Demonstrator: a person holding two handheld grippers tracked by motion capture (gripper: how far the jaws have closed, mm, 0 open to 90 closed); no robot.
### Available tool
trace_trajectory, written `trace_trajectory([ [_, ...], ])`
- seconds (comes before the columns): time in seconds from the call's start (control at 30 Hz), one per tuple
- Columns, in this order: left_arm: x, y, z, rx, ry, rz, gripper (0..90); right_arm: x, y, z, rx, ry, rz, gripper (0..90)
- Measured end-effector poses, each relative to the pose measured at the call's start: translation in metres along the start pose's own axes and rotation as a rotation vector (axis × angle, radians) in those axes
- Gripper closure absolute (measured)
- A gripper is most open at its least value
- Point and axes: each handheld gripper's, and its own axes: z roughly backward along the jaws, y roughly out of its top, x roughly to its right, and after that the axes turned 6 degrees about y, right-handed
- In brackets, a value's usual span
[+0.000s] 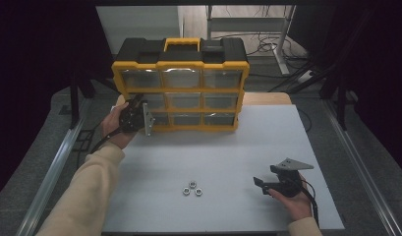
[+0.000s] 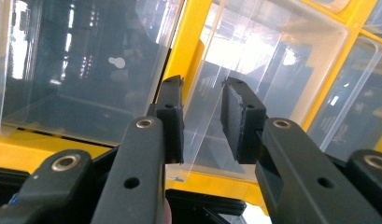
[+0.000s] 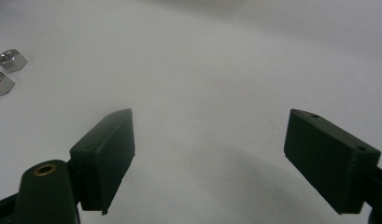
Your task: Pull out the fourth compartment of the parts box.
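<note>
High view: we see the yellow drawer cabinet point(image 1: 181, 86) at the far edge of the tabletop point(image 1: 228, 152); tugging could drag it toward us.
Clear drawer point(image 2: 235, 93): in the left column, at the left gripper point(image 1: 134, 114); its front edge lies between parted fingers point(image 2: 172, 116) that don't clamp it, so closing off-centre could slip off.
Right gripper point(image 1: 279, 184): near right, released and empty.
Nuts point(image 1: 192, 188): three, near centre; a careless sweep would scatter them.

A grey table point(image 1: 267, 147) stands on grey carpet point(image 1: 370, 147) between metal rails point(image 1: 56, 162), with dark curtains point(image 1: 36, 59) on both sides (very dim there) and cables point(image 1: 267, 46) trailing across the pale floor behind.
</note>
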Motion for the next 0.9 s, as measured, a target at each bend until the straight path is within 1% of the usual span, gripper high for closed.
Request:
trace_trajectory([
  [0.03,0.000,0.000,0.001,-0.002,-0.002,-0.005,69.9,0.000,0.000,0.000,0.000,0.000,0.001,17.0],
  [0.43,-0.002,-0.001,0.007,0.005,-0.006,-0.003,70.2,0.000,0.000,0.001,0.002,-0.001,0.002,17.0],
  [0.5,-0.001,-0.001,0.008,0.002,-0.003,-0.009,70.2,0.000,0.000,0.001,0.002,-0.002,0.002,17.0],
  [0.53,0.000,-0.002,0.009,0.010,0.000,0.004,70.2,0.000,0.000,0.001,0.002,-0.001,0.003,17.0],
  [0.9,0.001,-0.003,0.016,0.020,0.003,0.015,70.0,0.000,0.000,0.001,0.001,-0.004,0.004,17.0],
])
